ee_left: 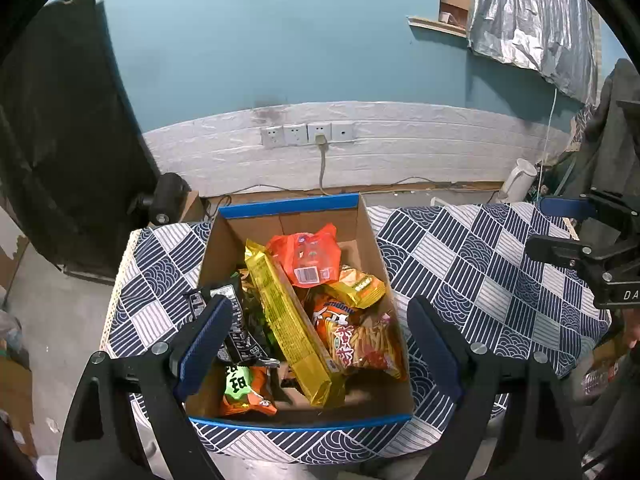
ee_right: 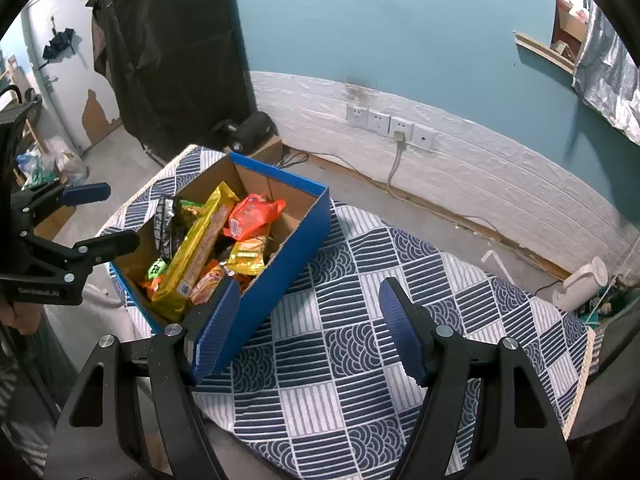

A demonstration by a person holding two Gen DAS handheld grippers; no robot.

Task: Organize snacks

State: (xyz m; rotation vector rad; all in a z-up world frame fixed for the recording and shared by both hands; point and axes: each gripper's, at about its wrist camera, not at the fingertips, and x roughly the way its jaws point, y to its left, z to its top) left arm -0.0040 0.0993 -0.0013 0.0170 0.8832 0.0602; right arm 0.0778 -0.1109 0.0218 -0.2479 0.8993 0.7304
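Note:
A blue cardboard box [ee_left: 288,203] stands on the left part of a table with a navy-and-white patterned cloth [ee_left: 472,264]. It holds several snack packs: a long yellow pack [ee_left: 288,320], an orange bag [ee_left: 310,258], a fries bag [ee_left: 364,346] and a black pack [ee_left: 236,320]. My left gripper [ee_left: 320,336] is open and empty, hovering over the box. My right gripper [ee_right: 310,328] is open and empty above the cloth [ee_right: 360,320], right of the box [ee_right: 280,264]. The right gripper also shows at the right edge of the left wrist view [ee_left: 560,228], the left gripper in the right wrist view [ee_right: 104,216].
A white wall strip with sockets [ee_left: 308,134] and a plugged cable runs behind the table. A white kettle [ee_right: 580,284] stands on the floor at the right. A dark cloth-covered stand [ee_right: 168,48] and a small black device [ee_right: 252,130] stand behind the box.

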